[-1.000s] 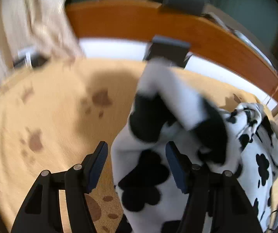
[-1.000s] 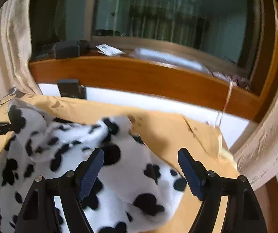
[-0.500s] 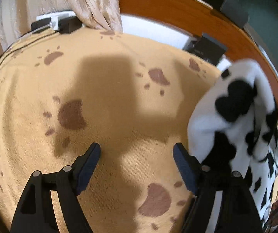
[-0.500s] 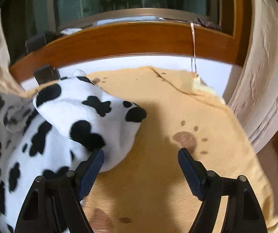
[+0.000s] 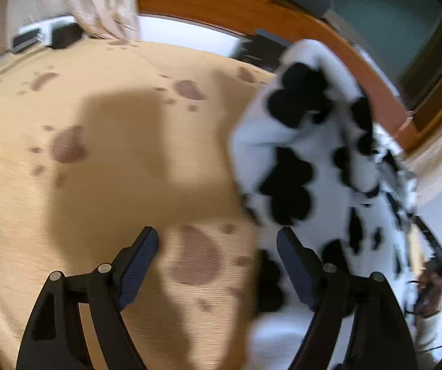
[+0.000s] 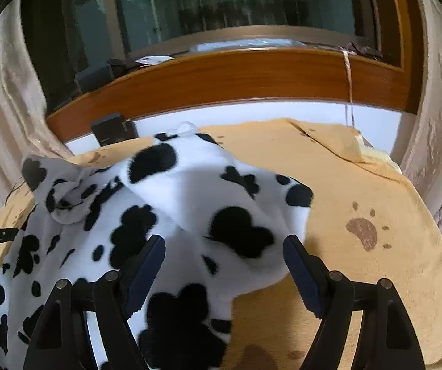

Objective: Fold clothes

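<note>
Fleece, white with black paw prints, is your garment (image 6: 190,215); it lies crumpled on the tan paw-print blanket (image 6: 360,185), motion-blurred at the right of the left wrist view. Your left gripper (image 5: 218,259) stands apart over bare blanket. Your right gripper (image 6: 224,265) gapes around a fold, unclamped. Only the right wrist view shows a small white label (image 6: 153,59) on the wooden ledge (image 6: 236,74), unreadable.

My left gripper (image 5: 218,259) is letting go of the spotted fleece (image 5: 310,166); my right gripper (image 6: 224,262) is dipping over it.
</note>
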A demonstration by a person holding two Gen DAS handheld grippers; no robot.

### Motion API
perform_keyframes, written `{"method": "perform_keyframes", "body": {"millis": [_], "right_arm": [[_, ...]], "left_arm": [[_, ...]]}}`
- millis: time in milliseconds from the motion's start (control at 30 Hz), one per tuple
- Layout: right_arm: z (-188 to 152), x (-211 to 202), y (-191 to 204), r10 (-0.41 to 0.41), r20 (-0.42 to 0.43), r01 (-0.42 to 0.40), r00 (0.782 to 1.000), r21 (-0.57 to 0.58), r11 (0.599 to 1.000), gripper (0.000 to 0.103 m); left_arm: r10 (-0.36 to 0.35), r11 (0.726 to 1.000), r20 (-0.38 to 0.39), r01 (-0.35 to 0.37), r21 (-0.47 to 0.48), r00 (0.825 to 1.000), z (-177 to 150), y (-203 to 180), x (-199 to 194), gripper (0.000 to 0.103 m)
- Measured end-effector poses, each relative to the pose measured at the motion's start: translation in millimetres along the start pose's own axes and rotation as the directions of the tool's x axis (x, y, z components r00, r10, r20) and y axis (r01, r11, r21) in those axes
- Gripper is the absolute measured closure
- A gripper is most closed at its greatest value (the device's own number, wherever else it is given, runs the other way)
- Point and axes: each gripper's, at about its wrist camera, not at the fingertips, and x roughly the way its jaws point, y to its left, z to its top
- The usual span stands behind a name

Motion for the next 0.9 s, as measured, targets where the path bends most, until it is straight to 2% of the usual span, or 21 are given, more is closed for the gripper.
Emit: {"method": "perform_keyframes", "body": {"millis": [67, 233, 367, 467, 533, 600, 700, 767, 900], "right_arm": [[4.2, -5.2, 6.2, -0.004, 0.024, 0.005, 1.000, -0.021, 1.000, 0.022], [7.0, -13.0, 17.7, 0.000, 0.089, 0.005, 0.996, -0.049, 0.999, 0.022], [0.9, -12.2, 24.2, -0.011, 0.134, 0.021, 0.991, -0.071, 0.997, 0.022], [-3.9, -10.2, 24.8, -0.020, 0.152, 0.034, 0.988, -0.092, 0.995, 0.022], [-4.7, -11.2, 23.1, -0.020, 0.164, 0.036, 0.986, -0.095, 0.995, 0.022], [-4.9, -11.4, 14.9, 0.002, 0.165, 0.008, 0.986, -0.060, 0.998, 0.022], [-6.2, -12.0, 1.2, -0.005, 0.164, 0.006, 0.986, -0.007, 1.000, 0.022], [-6.6, -12.8, -7.3, -0.012, 0.164, 0.008, 0.986, 0.026, 1.000, 0.022], [-6.2, -16.5, -12.7, -0.034, 0.181, 0.031, 0.983, 0.024, 0.999, 0.022]], "left_arm": [[-0.035, 0.999, -0.008, 0.035, 0.006, 0.999, 1.1, -11.3, 6.4, 0.020], [-0.033, 0.998, -0.029, 0.035, 0.050, 0.999, 6.2, -45.7, 25.2, 0.020], [-0.112, 0.991, -0.029, 0.114, 0.065, 0.993, 2.1, -76.1, 29.7, 0.024], [-0.175, 0.972, -0.022, 0.176, 0.157, 0.984, -10.0, -117.5, 28.7, 0.027], [-0.205, 0.942, -0.039, 0.208, 0.264, 0.978, -24.6, -158.0, 29.1, 0.026], [-0.212, 0.892, -0.068, 0.221, 0.393, 0.975, -45.2, -202.9, 31.4, 0.024], [-0.176, 0.786, -0.097, 0.199, 0.585, 0.980, -80.9, -263.8, 38.5, 0.022], [-0.117, 0.698, -0.080, 0.139, 0.703, 0.990, -109.0, -296.1, 41.1, 0.020], [-0.012, 0.503, 0.015, -0.007, 0.864, 1.000, -157.1, -321.8, 36.7, 0.020]]}}
